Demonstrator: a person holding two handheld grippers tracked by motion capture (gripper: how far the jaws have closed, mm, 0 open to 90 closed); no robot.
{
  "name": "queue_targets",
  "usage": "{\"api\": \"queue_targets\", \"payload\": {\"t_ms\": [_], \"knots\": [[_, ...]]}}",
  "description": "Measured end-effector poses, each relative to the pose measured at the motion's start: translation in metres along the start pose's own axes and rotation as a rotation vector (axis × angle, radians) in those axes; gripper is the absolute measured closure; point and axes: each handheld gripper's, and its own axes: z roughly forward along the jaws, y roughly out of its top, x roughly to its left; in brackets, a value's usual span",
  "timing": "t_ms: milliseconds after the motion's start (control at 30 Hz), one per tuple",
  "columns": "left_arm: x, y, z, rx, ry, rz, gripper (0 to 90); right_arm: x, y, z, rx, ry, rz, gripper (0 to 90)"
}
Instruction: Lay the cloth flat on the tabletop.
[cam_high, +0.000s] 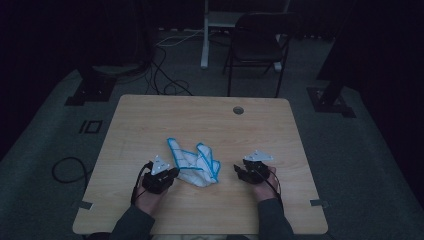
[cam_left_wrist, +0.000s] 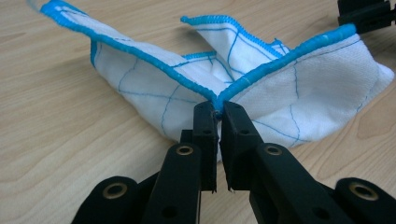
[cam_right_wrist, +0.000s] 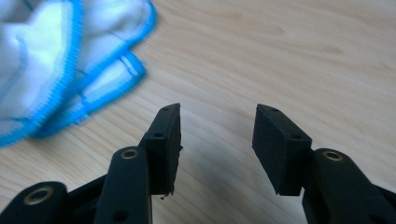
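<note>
**Left claw pinches the cloth's blue hem while the right stands empty beside it**

Right at the tips, the left gripper (cam_left_wrist: 218, 109) is clenched on the white cloth (cam_left_wrist: 299, 93): in the left gripper view its two black jaws meet almost flush, and the blue-stitched hem is nipped between them where two edges of the hem come together in a V. From that pinch the fabric fans outward. One flap runs up and off to the left of the jaws, a second stands behind them with its hem curled over, and a third spreads to their right and lies on the wooden table (cam_left_wrist: 56, 140). Thin blue lines cross the white weave. Beyond the right flap, at the far corner of that view, a piece of the other gripper's black body shows.

In the high view the left gripper (cam_high: 172, 172) sits at the near left edge of the crumpled cloth (cam_high: 197, 165), touching it, with the person's hand and dark sleeve behind it. The cloth lies between the two grippers, bunched up in several peaks.

The right gripper (cam_right_wrist: 217, 128) is released: its jaws stand apart with bare tabletop between them and nothing in their grip. The cloth (cam_right_wrist: 42, 60) lies ahead and to the left of those jaws, near but clear of them. Seen from above, the right gripper (cam_high: 240, 172) rests just off the cloth's right side, low over the table (cam_high: 150, 120).
</note>
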Motion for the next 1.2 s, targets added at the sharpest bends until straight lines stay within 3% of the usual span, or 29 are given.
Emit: {"api": "queue_targets", "payload": {"t_ms": [267,467,800,900,1033,1200], "knots": [[0.003,-0.011,-0.001,0.006,0.003,-0.014,85.2,0.017,0.018,0.009,-0.017,0.062,-0.021,56.5],[0.003,-0.014,-0.003,0.005,0.008,-0.018,85.3,0.028,0.041,0.022,-0.033,0.123,-0.012,56.5],[0.004,-0.021,-0.006,0.010,0.019,-0.033,85.3,0.047,0.066,0.040,-0.041,0.166,-0.031,59.2],[0.005,-0.023,-0.007,0.013,0.025,-0.034,85.4,0.056,0.080,0.050,-0.045,0.189,-0.041,64.4],[0.005,-0.025,-0.008,0.016,0.024,-0.037,85.5,0.059,0.087,0.057,-0.038,0.205,-0.041,67.5],[0.004,-0.028,-0.011,0.016,0.027,-0.041,85.5,0.061,0.093,0.074,0.003,0.222,-0.007,67.3]]}}
